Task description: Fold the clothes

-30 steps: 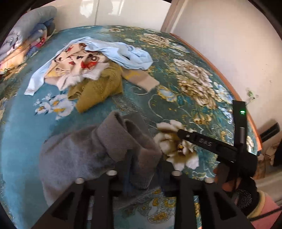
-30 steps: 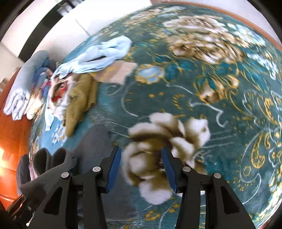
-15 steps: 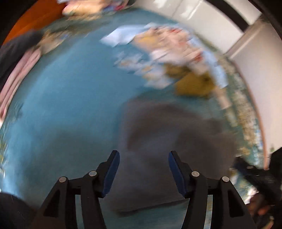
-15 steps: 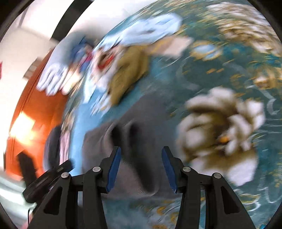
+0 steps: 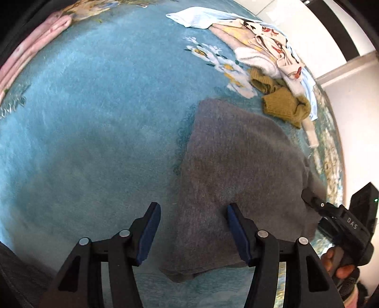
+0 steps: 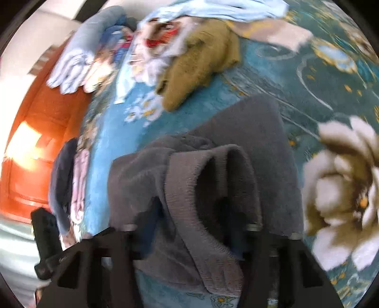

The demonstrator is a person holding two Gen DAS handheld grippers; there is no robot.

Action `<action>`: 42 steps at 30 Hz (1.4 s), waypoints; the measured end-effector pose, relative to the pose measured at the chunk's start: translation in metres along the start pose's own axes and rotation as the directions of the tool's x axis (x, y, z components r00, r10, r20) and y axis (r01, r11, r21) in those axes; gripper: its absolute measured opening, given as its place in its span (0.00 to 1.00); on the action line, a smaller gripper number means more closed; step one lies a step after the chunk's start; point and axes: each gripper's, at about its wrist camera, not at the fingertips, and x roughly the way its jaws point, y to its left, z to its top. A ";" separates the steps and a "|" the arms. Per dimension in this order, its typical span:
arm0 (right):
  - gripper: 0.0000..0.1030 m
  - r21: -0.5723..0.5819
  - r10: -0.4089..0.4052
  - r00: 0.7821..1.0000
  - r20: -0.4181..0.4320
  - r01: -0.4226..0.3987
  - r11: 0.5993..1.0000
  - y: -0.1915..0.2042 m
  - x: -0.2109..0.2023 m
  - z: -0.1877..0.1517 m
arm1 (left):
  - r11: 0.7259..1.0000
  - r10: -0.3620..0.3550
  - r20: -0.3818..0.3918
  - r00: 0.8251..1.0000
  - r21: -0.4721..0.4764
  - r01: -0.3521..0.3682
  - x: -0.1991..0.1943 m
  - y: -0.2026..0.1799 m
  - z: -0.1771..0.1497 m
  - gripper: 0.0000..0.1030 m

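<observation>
A grey sweater (image 5: pixel 236 170) lies on the blue floral bedspread (image 5: pixel 94 118). My left gripper (image 5: pixel 193 233) is open and empty, just above the sweater's near left edge. In the right wrist view the sweater's ribbed edge (image 6: pixel 203 213) is bunched up and drapes over my right gripper (image 6: pixel 191 227), hiding its fingertips. In the left wrist view the right gripper (image 5: pixel 312 201) touches the sweater's right edge.
A pile of clothes lies beyond the sweater: a mustard knit (image 5: pixel 284 104), a white patterned garment (image 5: pixel 267 47) and a light blue cloth (image 5: pixel 201 19). Folded pink cloth (image 5: pixel 28 54) lies at the far left. An orange wooden headboard (image 6: pixel 35 142) and folded bedding (image 6: pixel 78 59) stand behind.
My left gripper let go of the sweater's cuff, opened and swung left over its edge. My right gripper moved left from the white flower onto the sweater's bunched edge.
</observation>
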 end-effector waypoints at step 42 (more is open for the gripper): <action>0.31 -0.241 -0.241 0.971 -0.006 0.232 0.942 0.018 0.001 -0.007 | 0.982 -0.143 -0.091 0.985 0.113 0.153 0.013 -0.032 -0.010 0.60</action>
